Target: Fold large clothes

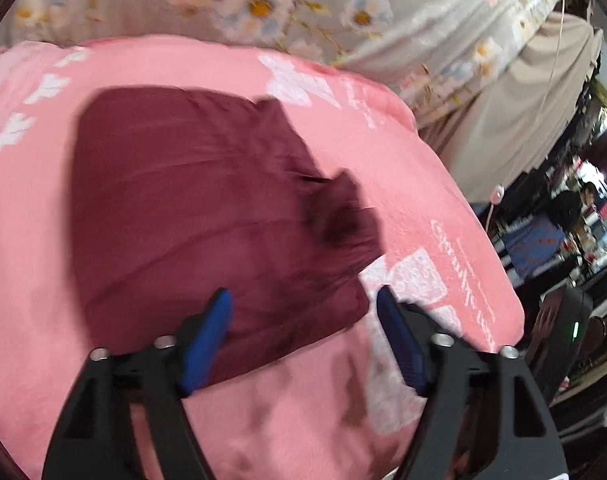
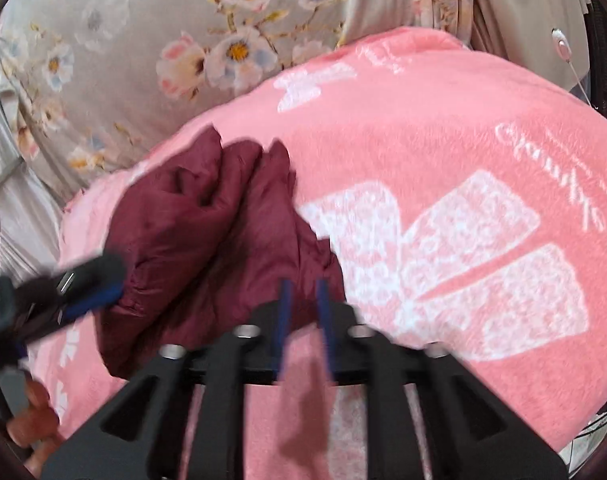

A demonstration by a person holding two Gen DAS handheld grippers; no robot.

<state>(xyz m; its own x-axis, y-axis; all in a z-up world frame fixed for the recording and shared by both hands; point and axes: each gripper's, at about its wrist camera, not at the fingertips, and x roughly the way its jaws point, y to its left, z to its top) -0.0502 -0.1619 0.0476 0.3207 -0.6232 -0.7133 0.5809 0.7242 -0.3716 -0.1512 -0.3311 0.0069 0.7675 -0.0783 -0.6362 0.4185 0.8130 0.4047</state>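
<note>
blur: left gripper [image 2: 91,292] | hidden: pink blanket [image 1: 223,68] beneath maroon garment [image 1: 191,208]

A pink blanket [image 1: 403,200] with white bow prints and script covers the bed. Behind it lies grey fabric printed with flowers [image 2: 143,40]. At the far right of the left wrist view, cluttered dark shelves [image 1: 575,232] stand beside beige drapery [image 1: 523,100].

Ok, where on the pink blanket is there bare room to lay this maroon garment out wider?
Free: the pink blanket right of the maroon garment, across the white bow print to the script lettering. A narrower strip lies between garment and floral sheet. Crowded: the garment's left edge, where the left hand-held gripper sits.
</note>
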